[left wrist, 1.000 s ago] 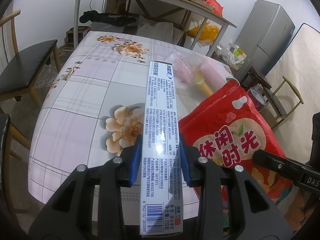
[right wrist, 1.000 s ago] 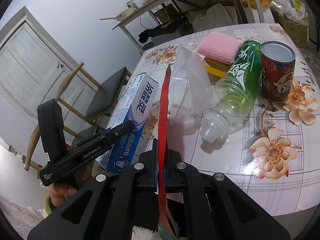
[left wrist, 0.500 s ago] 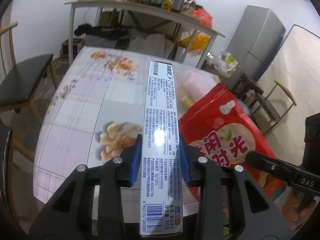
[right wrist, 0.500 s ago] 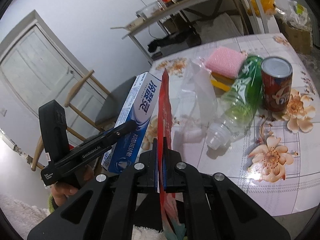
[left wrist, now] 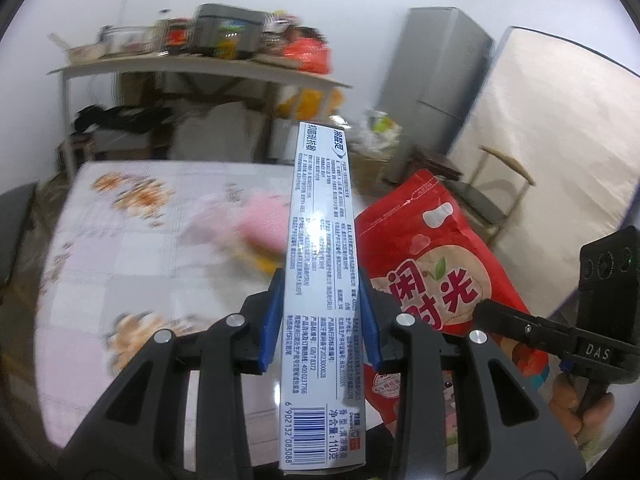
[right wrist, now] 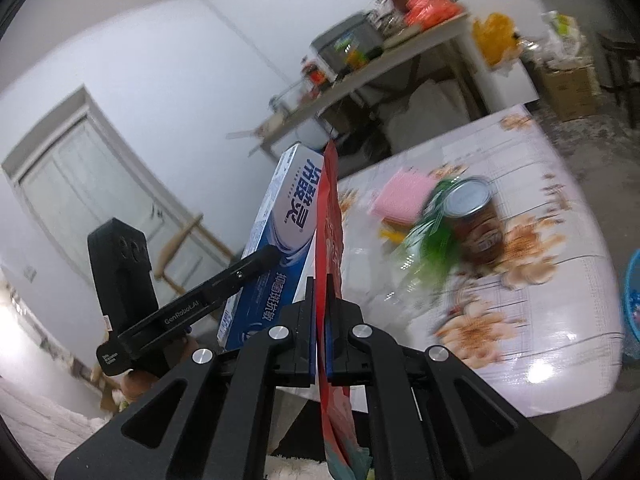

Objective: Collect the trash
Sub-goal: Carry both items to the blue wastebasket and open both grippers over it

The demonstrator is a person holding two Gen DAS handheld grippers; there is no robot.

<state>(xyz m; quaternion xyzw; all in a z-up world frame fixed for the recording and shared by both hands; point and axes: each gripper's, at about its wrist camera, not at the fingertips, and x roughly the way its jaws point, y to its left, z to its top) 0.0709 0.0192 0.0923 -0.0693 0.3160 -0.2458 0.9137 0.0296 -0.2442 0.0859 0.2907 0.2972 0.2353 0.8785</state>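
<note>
Both hands full above the surface (left wrist: 120, 248)

We clamp our left hand-held gripper (left wrist: 320, 320) on the toothpaste box (left wrist: 322, 264); our right hand-held gripper (right wrist: 320, 324) pinches the red snack bag (right wrist: 330, 236).

Your left gripper (left wrist: 320, 320) has blue pads on black fingers; it grips a white-and-blue toothpaste box (left wrist: 322, 280) printed with dark text and a barcode. Your right gripper (right wrist: 320, 328), black, pinches a red snack bag (left wrist: 432, 272) with white lettering. The tablecloth (right wrist: 540, 320) shows orange flowers on a pale checked ground.
</note>
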